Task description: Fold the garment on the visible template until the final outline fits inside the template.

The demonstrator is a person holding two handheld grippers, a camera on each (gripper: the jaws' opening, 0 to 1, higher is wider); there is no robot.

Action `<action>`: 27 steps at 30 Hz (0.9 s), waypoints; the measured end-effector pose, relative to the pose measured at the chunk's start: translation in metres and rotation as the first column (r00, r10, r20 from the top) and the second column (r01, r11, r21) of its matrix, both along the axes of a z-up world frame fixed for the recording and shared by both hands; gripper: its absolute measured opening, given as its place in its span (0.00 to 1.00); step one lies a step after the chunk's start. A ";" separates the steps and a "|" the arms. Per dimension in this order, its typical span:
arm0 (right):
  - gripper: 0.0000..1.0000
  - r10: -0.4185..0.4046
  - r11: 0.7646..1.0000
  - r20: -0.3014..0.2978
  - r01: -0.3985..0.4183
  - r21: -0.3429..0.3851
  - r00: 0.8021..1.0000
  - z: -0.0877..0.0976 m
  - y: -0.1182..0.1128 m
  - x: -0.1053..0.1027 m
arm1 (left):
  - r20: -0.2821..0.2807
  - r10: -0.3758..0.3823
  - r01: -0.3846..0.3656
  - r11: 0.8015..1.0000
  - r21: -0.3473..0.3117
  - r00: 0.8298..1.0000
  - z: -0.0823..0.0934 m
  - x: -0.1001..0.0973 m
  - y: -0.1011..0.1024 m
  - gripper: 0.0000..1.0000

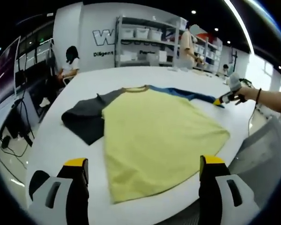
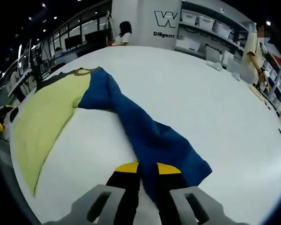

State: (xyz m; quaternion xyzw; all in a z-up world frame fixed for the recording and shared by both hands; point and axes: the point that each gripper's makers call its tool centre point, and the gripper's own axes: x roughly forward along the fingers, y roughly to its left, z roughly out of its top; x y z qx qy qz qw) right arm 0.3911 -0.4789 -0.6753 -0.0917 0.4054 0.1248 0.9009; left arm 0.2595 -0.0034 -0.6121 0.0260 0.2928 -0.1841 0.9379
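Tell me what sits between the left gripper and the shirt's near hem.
Nothing visible does. The left gripper hovers open just short of the yellow shirt; its hem lies between the jaws on bare white table. The right gripper is shut on the blue sleeve at the far side.

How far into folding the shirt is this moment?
Early. Done: the shirt lies flat on the white table, its grey sleeve already doubled in. In hand: the right gripper is shut on the blue sleeve, stretched outward. Left: that sleeve and the body folds. The left gripper is open, holding nothing.
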 end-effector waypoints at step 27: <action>0.00 0.006 1.000 0.100 -0.004 -0.019 0.995 0.072 -0.014 0.044 | 0.002 -0.005 0.005 1.000 0.011 1.000 -0.002 0.000 0.000 0.94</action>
